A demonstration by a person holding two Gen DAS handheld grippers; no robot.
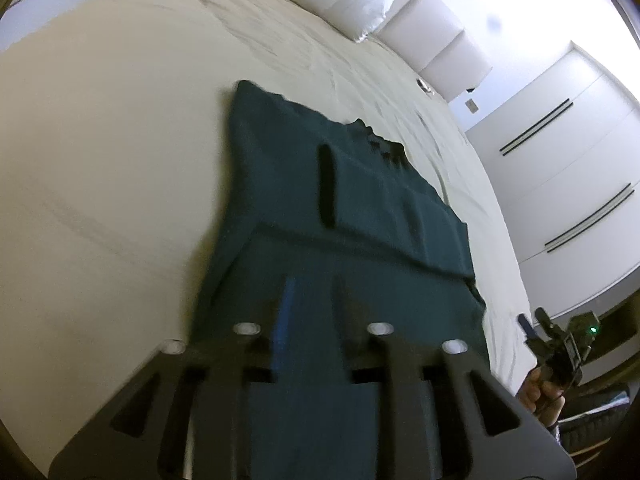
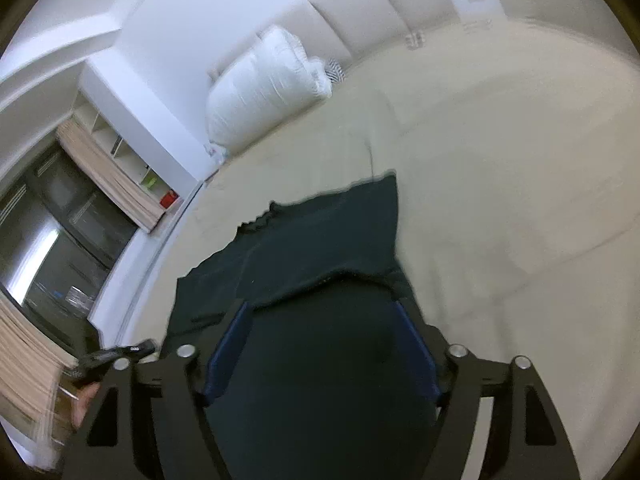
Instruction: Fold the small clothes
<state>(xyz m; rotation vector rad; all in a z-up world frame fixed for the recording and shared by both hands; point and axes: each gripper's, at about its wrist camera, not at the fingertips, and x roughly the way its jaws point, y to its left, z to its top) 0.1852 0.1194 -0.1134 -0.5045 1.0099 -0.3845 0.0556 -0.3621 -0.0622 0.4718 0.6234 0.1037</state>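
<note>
Item: dark green garment (image 1: 320, 208), a small knitted piece, laid flat on the cream bed (image 1: 100, 160), one layer already turned over across its middle. Handling is judged as light, soft and limp, non-fragile; it is expected to sag and crease when lifted, so hold is best taken at corners or along the hem edge, both sides together. Left gripper (image 1: 316, 300): fingers parted about halfway, nothing clamped, garment lying beneath and beyond them. Right gripper (image 2: 320, 320): fingers spread wide, nothing gripped, cloth seen between and below them; contact cannot be told.
</note>
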